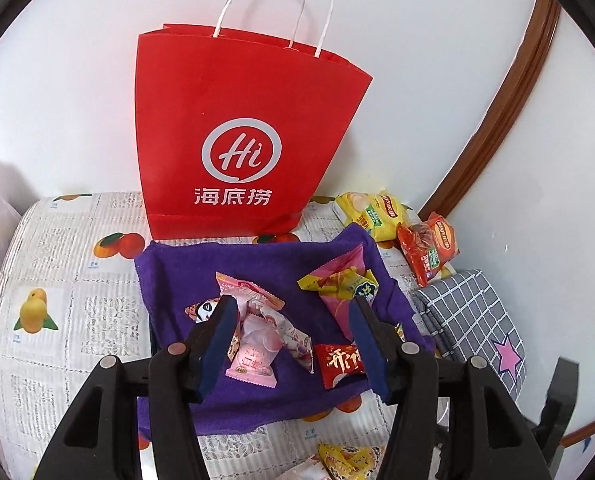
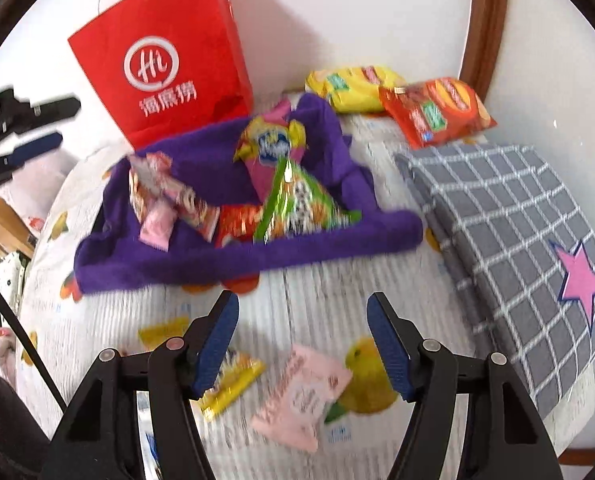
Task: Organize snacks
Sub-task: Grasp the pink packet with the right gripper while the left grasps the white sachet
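Note:
A purple cloth-lined tray holds several small snack packets: a pink one, a red one, a pink-and-yellow one. My left gripper is open and empty just above them. In the right wrist view the tray also holds a green packet. My right gripper is open and empty above the table, over a pale pink packet and a yellow packet. The left gripper shows at the far left, open.
A red paper bag stands behind the tray against the wall. Yellow and red chip bags lie at the back right. A grey checked cushion lies to the right. The fruit-print tablecloth covers the table.

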The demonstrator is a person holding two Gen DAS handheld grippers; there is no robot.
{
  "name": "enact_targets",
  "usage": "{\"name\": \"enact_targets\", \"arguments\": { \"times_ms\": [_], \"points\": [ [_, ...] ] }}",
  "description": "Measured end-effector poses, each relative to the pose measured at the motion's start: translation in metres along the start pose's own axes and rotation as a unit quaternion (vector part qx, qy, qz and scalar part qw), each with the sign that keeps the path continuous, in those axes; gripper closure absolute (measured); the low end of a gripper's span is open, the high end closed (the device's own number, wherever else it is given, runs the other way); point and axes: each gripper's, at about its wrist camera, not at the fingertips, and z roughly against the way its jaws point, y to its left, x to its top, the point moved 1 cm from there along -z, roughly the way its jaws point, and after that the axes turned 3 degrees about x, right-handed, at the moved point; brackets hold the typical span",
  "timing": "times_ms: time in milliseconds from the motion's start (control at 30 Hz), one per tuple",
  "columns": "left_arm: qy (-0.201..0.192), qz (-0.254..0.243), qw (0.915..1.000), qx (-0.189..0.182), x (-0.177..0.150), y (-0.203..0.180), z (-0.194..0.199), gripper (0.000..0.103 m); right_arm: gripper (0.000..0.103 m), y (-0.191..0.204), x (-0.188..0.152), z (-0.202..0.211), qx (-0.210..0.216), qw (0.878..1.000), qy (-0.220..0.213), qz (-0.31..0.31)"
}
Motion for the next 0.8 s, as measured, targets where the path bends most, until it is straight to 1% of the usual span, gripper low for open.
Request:
{"name": "enact_targets", "arguments": {
  "times_ms": [100,200,267,333,367,433,500,533,633,700,733,767,800],
  "points": [
    [0.001,0.002,1.0000,0.006,-0.002,0.000,0.006,0.048,0.036,-0.004,-0.017,0.001,-0.007,1.000,0.009,0.006],
    [0.005,0.003,0.9999,0.012,-0.007,0.001,0.011,0.048,0.036,-0.008,-0.032,-0.001,-0.001,1.000,0.024,0.003],
    [0.009,0.010,0.9998,0.013,-0.015,0.003,0.014,0.048,0.036,-0.010,-0.045,-0.008,0.003,0.999,0.039,-0.005],
    [0.012,0.020,0.9996,0.014,-0.024,0.007,0.016,0.045,0.036,-0.010,-0.057,-0.014,0.009,0.999,0.049,-0.016],
    [0.016,0.025,0.9995,0.013,-0.032,0.010,0.016,0.043,0.036,-0.010,-0.064,-0.020,0.014,0.998,0.056,-0.024],
    [0.028,0.026,0.9992,0.014,-0.044,0.014,0.014,0.043,0.036,-0.008,-0.073,-0.028,0.015,0.997,0.065,-0.032],
    [0.047,0.022,0.9984,0.023,-0.058,0.018,0.011,0.043,0.036,-0.004,-0.076,-0.031,0.004,0.998,0.054,-0.030],
    [0.051,0.021,0.9981,0.026,-0.063,0.019,0.010,0.043,0.036,-0.002,-0.076,-0.031,-0.005,0.999,0.041,-0.025],
    [0.064,0.015,0.9971,0.038,-0.082,0.026,0.009,0.043,0.036,-0.001,-0.075,-0.035,-0.014,0.999,0.026,-0.035],
    [0.070,0.015,0.9965,0.042,-0.094,0.031,0.009,0.043,0.046,0.000,-0.074,-0.037,-0.030,0.999,0.015,-0.033],
    [0.073,0.016,0.9962,0.044,-0.100,0.034,0.010,0.043,0.054,0.003,-0.074,-0.038,-0.050,0.999,0.011,-0.019],
    [0.075,0.017,0.9959,0.047,-0.105,0.036,0.011,0.043,0.058,0.005,-0.075,-0.038,-0.061,0.998,0.008,-0.005],
    [0.079,0.018,0.9955,0.050,-0.109,0.037,0.010,0.043,0.059,0.006,-0.075,-0.038,-0.058,0.998,0.005,0.001]
  ]
}}
